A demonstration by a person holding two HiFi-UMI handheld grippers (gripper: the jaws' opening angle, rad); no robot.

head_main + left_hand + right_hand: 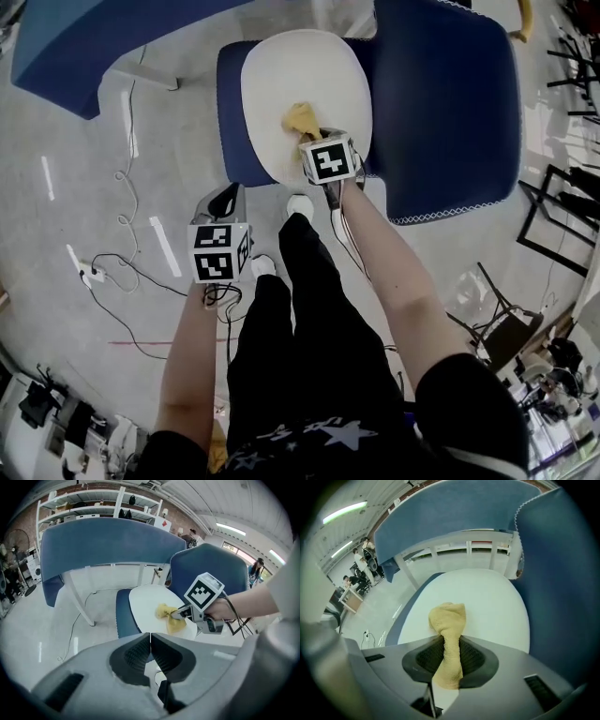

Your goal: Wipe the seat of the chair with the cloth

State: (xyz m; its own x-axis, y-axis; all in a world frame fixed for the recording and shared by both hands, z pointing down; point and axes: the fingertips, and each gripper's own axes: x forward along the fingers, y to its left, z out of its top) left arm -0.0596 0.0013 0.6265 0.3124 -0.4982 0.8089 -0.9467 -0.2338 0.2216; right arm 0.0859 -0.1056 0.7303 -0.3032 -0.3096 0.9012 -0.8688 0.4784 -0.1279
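A chair with a round white seat (pixel 300 80) (pixel 145 606) (pixel 487 606) on a blue base stands before me, its blue back (pixel 450 103) to the right. A yellow cloth (pixel 302 120) (pixel 169 616) (pixel 449 639) rests bunched on the seat's near half. My right gripper (pixel 314 139) (pixel 450 660) is shut on the cloth, which runs between its jaws and hangs behind them. My left gripper (pixel 223 199) (pixel 150 644) hangs over the floor left of my legs, away from the chair, jaws shut with nothing between them.
A second blue panel (pixel 75 47) (pixel 103 541) stands at the back left. Black and white cables (pixel 122 272) lie on the grey floor at left. Dark frames and clutter (pixel 562 187) stand at the right. Shelving (pixel 93 508) lines the far wall.
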